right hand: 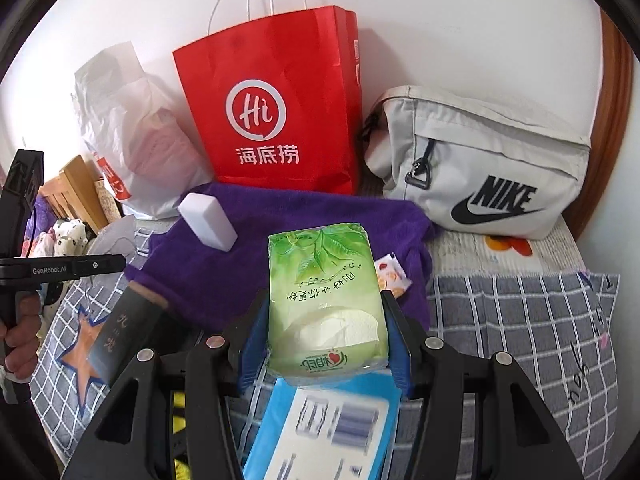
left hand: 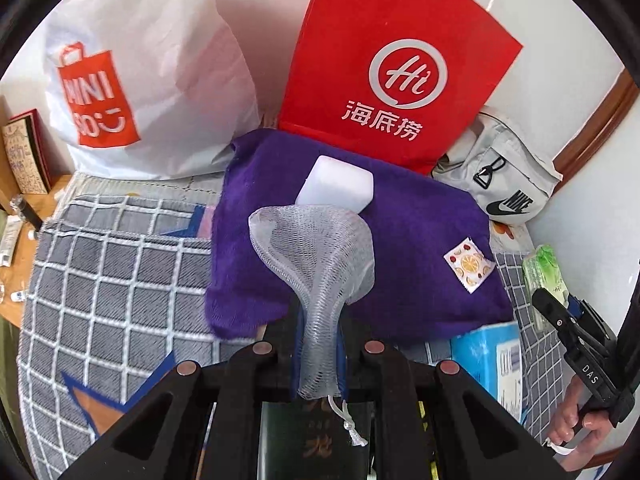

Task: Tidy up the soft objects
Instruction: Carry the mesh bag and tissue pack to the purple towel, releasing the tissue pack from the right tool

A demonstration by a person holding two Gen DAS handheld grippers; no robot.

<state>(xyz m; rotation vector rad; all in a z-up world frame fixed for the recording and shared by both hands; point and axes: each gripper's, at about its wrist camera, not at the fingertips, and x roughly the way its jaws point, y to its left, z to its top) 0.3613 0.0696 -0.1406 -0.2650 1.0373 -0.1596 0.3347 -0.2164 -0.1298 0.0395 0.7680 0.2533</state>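
Observation:
My left gripper (left hand: 320, 320) is shut on a white mesh net bag (left hand: 316, 256) and holds it above a purple towel (left hand: 420, 248). A white sponge block (left hand: 336, 186) lies on the towel; it also shows in the right wrist view (right hand: 208, 220). My right gripper (right hand: 326, 320) is shut on a green tissue pack (right hand: 326, 284), held over the towel's (right hand: 224, 276) near edge. The pack and right gripper show at the right edge of the left wrist view (left hand: 546, 276). A small fruit-print sachet (left hand: 470, 266) lies on the towel.
A red paper bag (left hand: 396, 68), a white plastic shopping bag (left hand: 140, 72) and a grey Nike bag (right hand: 484, 164) stand along the wall. A blue box (right hand: 320, 432) and a dark box (right hand: 120, 332) lie on the checked bedcover (left hand: 112, 280). A wooden shelf (left hand: 24, 200) is at left.

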